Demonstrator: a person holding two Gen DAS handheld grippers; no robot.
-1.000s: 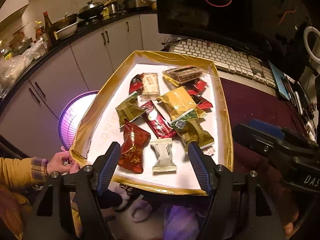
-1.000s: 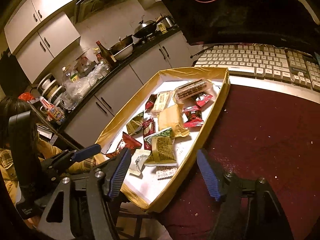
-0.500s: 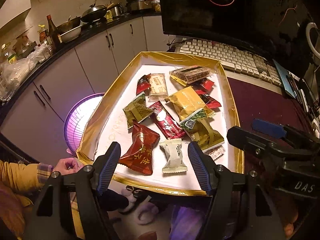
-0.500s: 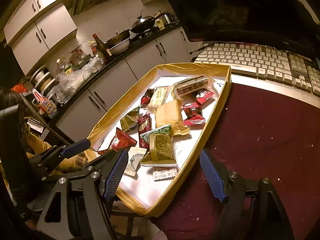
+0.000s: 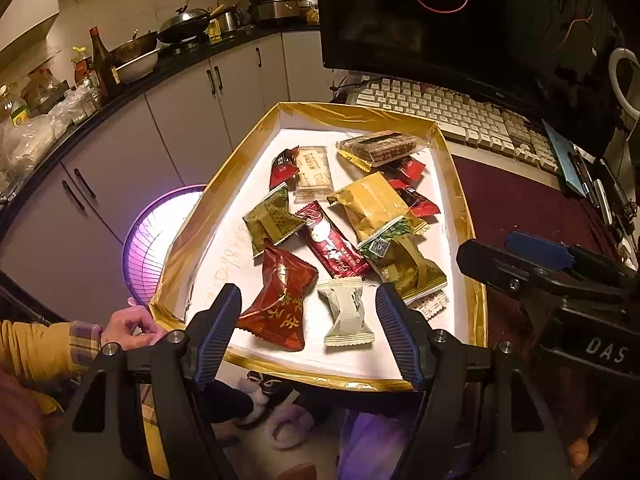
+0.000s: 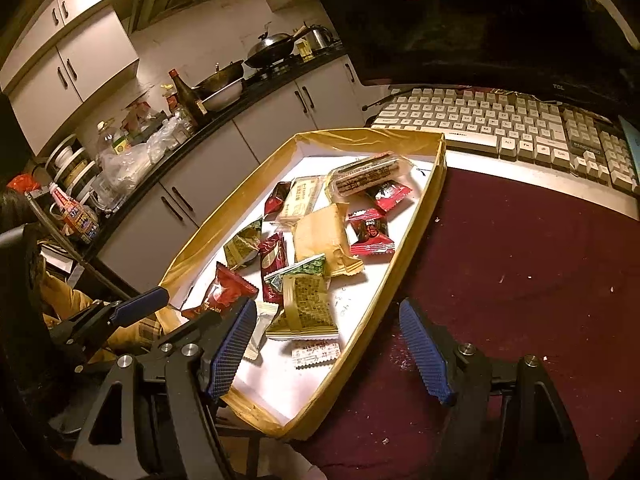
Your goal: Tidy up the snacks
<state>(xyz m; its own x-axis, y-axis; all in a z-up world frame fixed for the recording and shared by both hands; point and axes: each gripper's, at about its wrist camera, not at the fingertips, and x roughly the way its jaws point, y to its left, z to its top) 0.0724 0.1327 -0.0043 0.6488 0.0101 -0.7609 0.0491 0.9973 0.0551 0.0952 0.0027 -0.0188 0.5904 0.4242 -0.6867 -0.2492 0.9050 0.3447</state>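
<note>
A gold-rimmed white tray (image 5: 352, 110) (image 6: 404, 276) holds several wrapped snacks. Nearest are a dark red packet (image 5: 280, 296), a pale candy (image 5: 346, 312) and an olive-gold packet (image 5: 408, 266) (image 6: 306, 304). A yellow packet (image 5: 374, 204) and a clear-wrapped bar (image 5: 382, 148) (image 6: 368, 174) lie farther back. My left gripper (image 5: 308, 328) is open and empty, just above the tray's near edge, straddling the red packet and pale candy. My right gripper (image 6: 328, 352) is open and empty over the tray's near right rim; it also shows in the left wrist view (image 5: 536, 248).
The tray overhangs the edge of a dark red table (image 6: 520, 264). A keyboard (image 6: 500, 120) and a monitor (image 5: 440, 12) stand behind it. A person's hand (image 5: 128, 326) rests at the tray's near left corner. A lit fan (image 5: 160, 236) stands below left. Kitchen cabinets (image 5: 180, 120) lie beyond.
Both grippers have shifted slightly relative to the tray and stay open. The hand at the tray's left corner has dropped a little lower.
</note>
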